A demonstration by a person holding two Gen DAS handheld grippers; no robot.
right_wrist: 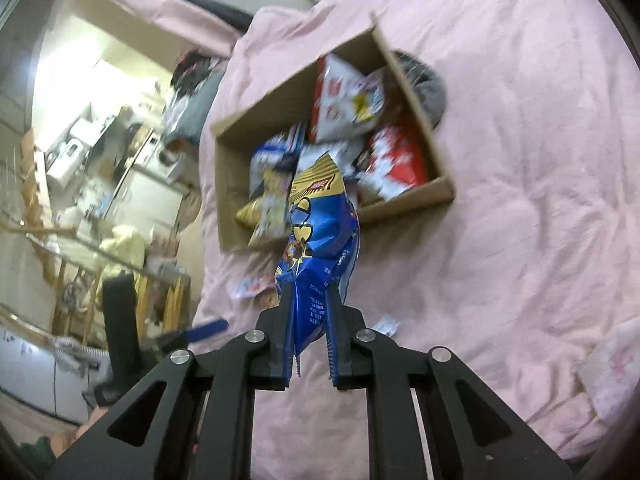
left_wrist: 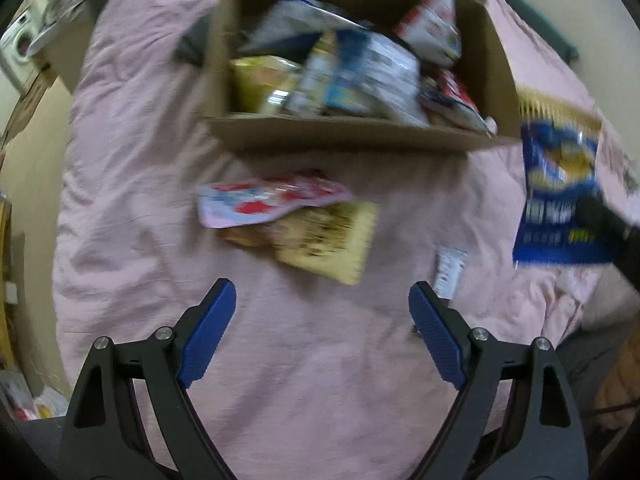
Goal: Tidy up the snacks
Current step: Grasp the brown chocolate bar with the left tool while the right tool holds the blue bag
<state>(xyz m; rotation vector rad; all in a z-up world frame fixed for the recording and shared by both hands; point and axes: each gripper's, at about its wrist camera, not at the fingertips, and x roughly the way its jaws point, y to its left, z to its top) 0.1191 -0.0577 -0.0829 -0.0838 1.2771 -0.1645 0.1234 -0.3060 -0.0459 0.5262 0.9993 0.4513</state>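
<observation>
Two claws: right claw [right_wrist: 310, 320] pinches the blue bag [right_wrist: 320, 232]; left claw [left_wrist: 322, 332] is wide, holding nothing.
Risk: bag may slip onto the bed [right_wrist: 520, 200], missing the box [right_wrist: 404, 208].

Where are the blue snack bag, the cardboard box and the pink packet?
blue snack bag [right_wrist: 320, 240]: right wrist view, crumpled middle.
cardboard box [left_wrist: 340, 132]: left wrist view, near wall.
pink packet [left_wrist: 264, 200]: left wrist view, its centre.
</observation>
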